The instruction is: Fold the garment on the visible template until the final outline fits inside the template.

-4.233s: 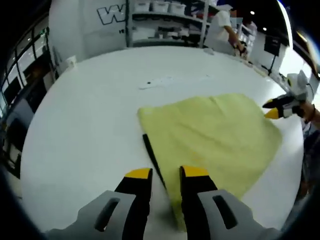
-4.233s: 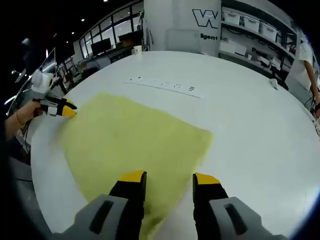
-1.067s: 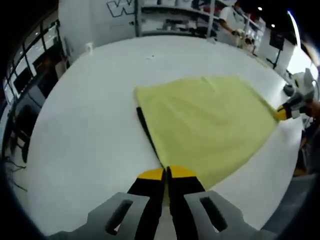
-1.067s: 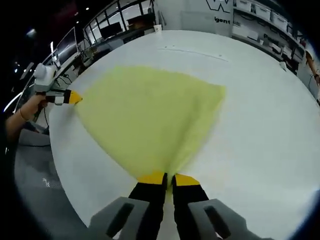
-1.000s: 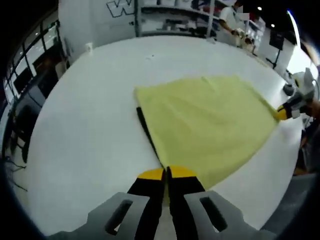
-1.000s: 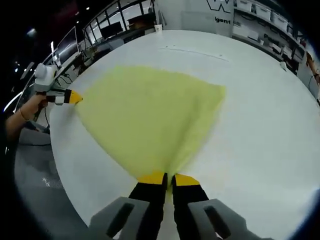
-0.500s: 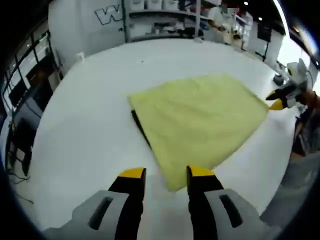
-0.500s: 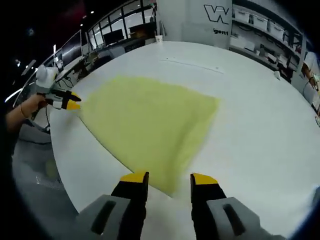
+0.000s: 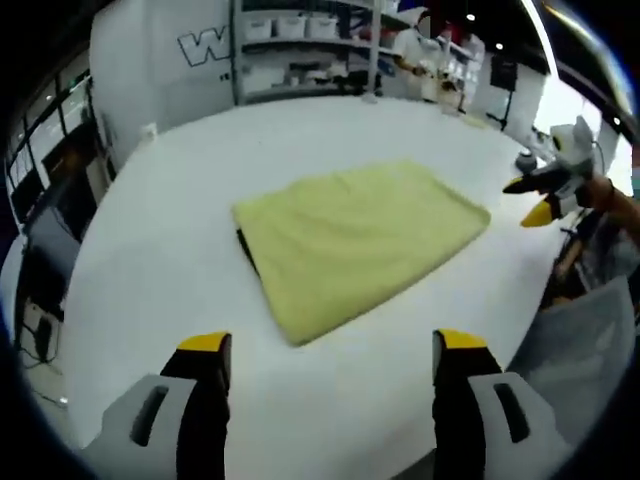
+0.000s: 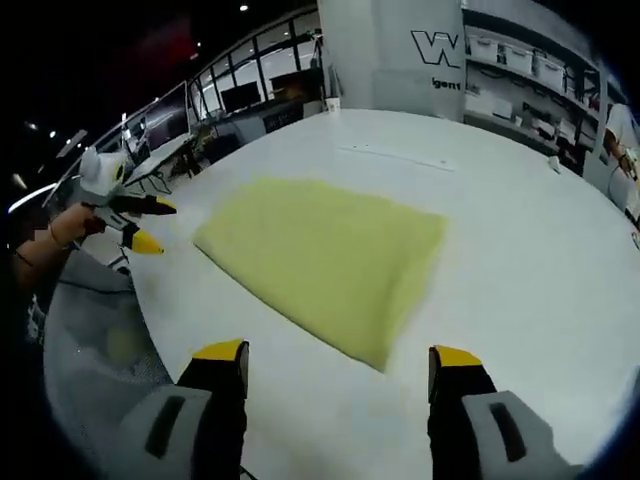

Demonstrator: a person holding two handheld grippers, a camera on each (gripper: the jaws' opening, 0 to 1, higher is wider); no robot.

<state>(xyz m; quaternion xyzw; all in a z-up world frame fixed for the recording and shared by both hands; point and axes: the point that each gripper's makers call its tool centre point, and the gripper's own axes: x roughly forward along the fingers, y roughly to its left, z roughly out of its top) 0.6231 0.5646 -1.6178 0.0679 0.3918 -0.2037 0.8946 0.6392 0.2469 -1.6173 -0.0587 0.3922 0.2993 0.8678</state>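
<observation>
A folded yellow garment [image 9: 355, 237] lies flat on the white round table [image 9: 180, 200], roughly rectangular; it also lies mid-table in the right gripper view, garment [image 10: 325, 255]. A dark strip of the template [image 9: 246, 250] peeks out along its left edge. My left gripper [image 9: 325, 345] hangs wide open above the table's near edge, holding nothing. My right gripper [image 10: 340, 352] is wide open too, short of the garment's near corner. Each gripper also shows in the other's view, open and off the cloth: the right gripper [image 9: 535, 198], the left gripper [image 10: 145, 225].
A person's hand [image 10: 65, 225] holds the far gripper. Shelves with bins [image 9: 320, 50] and a person [image 9: 410, 45] stand behind the table. A thin marking [image 10: 395, 155] lies on the table beyond the garment. The table edge [image 10: 150, 300] drops off near the left.
Both grippers, shut on the garment's corners a second ago, have let go, opened wide and pulled back and up from the cloth, which now lies flat.
</observation>
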